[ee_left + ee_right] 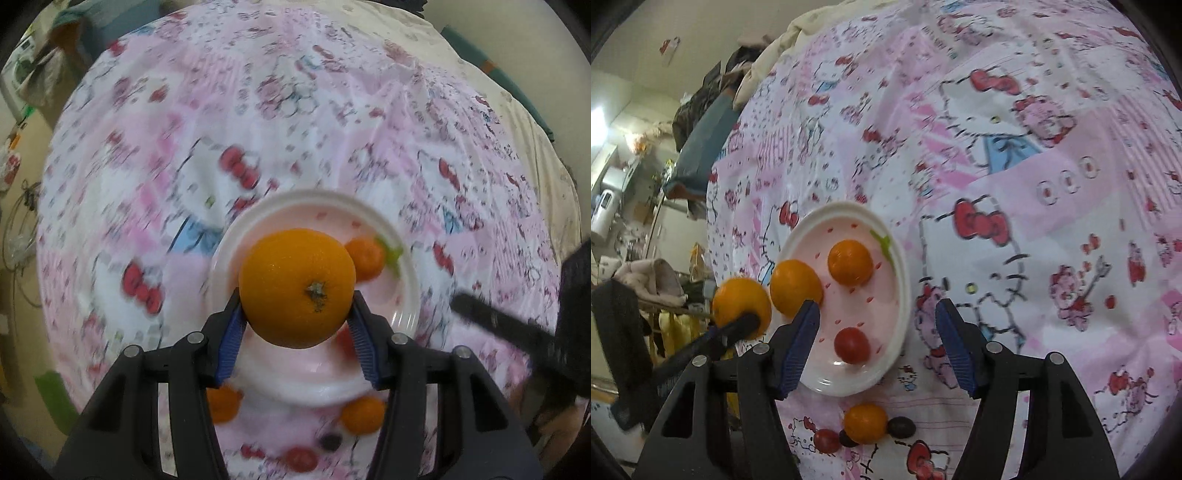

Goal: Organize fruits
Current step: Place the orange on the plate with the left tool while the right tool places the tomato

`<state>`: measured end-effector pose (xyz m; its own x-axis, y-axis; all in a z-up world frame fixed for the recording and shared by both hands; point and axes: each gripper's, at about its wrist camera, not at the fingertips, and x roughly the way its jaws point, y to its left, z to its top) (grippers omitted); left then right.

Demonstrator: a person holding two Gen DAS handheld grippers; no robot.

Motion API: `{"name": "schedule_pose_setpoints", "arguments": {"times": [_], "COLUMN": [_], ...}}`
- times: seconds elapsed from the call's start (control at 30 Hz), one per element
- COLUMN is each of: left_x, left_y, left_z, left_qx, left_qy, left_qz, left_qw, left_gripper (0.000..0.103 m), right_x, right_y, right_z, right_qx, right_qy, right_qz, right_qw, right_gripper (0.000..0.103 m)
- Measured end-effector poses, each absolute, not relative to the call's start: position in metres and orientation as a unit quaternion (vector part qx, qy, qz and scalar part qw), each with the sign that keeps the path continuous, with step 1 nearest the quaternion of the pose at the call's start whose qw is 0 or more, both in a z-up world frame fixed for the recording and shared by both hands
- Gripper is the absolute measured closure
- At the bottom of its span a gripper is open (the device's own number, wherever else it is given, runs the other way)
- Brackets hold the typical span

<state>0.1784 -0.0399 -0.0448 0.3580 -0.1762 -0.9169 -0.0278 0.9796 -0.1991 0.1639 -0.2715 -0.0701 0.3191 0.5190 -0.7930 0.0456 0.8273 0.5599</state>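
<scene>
My left gripper (297, 314) is shut on a large orange (297, 288) and holds it above the pink-and-white plate (406, 291). A small orange (365, 258) and a red tomato (345, 339) lie in the plate. In the right wrist view the plate (901, 295) holds a small orange (849, 262) and a red tomato (851, 345). Another orange (796, 282) is at its left rim. The held orange (740, 306) shows at left with the left gripper (738, 328). My right gripper (877, 317) is open and empty above the plate's near edge.
The plate sits on a Hello Kitty sheet (1034, 184). Near the plate's front edge lie a small orange (864, 422), a red tomato (825, 441) and dark grapes (901, 426). In the left wrist view two oranges (364, 413) (221, 402) lie there. Room clutter is at left (628, 221).
</scene>
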Motion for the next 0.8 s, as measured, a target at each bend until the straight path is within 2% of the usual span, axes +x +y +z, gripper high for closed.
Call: {"name": "schedule_pose_setpoints", "arguments": {"times": [0.3,0.63,0.67,0.7,0.77,0.8], "left_x": [0.240,0.247,0.247,0.246,0.239,0.233], "left_y": [-0.065,-0.071,-0.070,-0.068,-0.061,-0.058], "left_z": [-0.066,-0.085,-0.083,-0.081,-0.067,-0.058], "left_qx": [-0.094,-0.078,-0.084,-0.092,-0.106,-0.110], "left_qy": [0.580,0.609,0.608,0.608,0.594,0.584], "left_qz": [-0.058,-0.044,-0.047,-0.048,-0.044,-0.045], "left_qw": [0.807,0.788,0.788,0.787,0.796,0.803], "left_gripper": [0.053,0.048,0.042,0.029,0.019,0.018], "right_x": [0.171,0.176,0.176,0.176,0.175,0.175], "right_y": [-0.297,-0.297,-0.296,-0.295,-0.295,-0.295], "right_z": [-0.070,-0.071,-0.071,-0.070,-0.070,-0.069], "right_qx": [0.277,0.277,0.276,0.276,0.275,0.278], "right_qy": [0.557,0.559,0.560,0.560,0.559,0.558], "right_qz": [0.133,0.136,0.137,0.137,0.137,0.136], "right_qw": [0.771,0.769,0.769,0.769,0.770,0.770], "right_gripper": [0.035,0.035,0.035,0.035,0.035,0.035]}}
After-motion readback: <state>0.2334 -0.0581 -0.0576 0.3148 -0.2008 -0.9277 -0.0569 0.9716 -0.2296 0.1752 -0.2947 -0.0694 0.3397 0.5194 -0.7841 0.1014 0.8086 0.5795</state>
